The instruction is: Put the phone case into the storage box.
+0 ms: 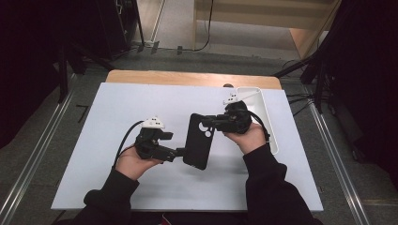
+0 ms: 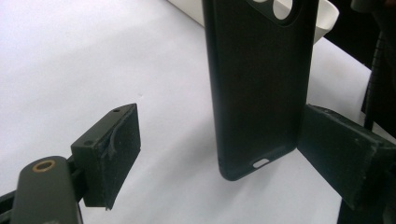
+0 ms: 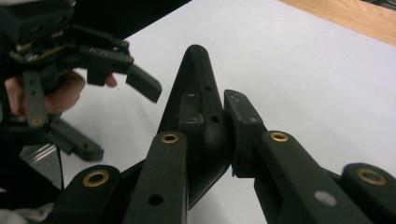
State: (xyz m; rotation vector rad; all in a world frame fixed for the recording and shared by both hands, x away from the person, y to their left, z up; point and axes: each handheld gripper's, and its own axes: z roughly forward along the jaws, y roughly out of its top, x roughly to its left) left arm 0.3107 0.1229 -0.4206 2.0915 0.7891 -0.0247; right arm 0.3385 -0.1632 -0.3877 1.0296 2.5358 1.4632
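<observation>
Item: a black phone case (image 1: 197,140) is held clear of the white worktop (image 1: 117,112), near its centre, long axis running from 12 to 6 o'clock in the high view.
Right gripper (image 1: 210,123): closed tight on the case's camera-cutout end, a pad pressed on each face; confirmed in the right gripper view on the case (image 3: 198,121).
Left gripper (image 1: 180,152): jaws wide, set either side of the case's lower end (image 2: 257,93); one pad is judged to touch an edge, the other stands well apart, so nothing is held.
Handling: judged light, thin-walled and flexible, matte and not slippery; not fragile, but likely to bow if pinched mid-span.
Hold point: the stiffer side rims near a corner are advised.
Tray (image 1: 267,112): white, at 2 o'clock.
Markings: no brand, label or writing can be read.
</observation>
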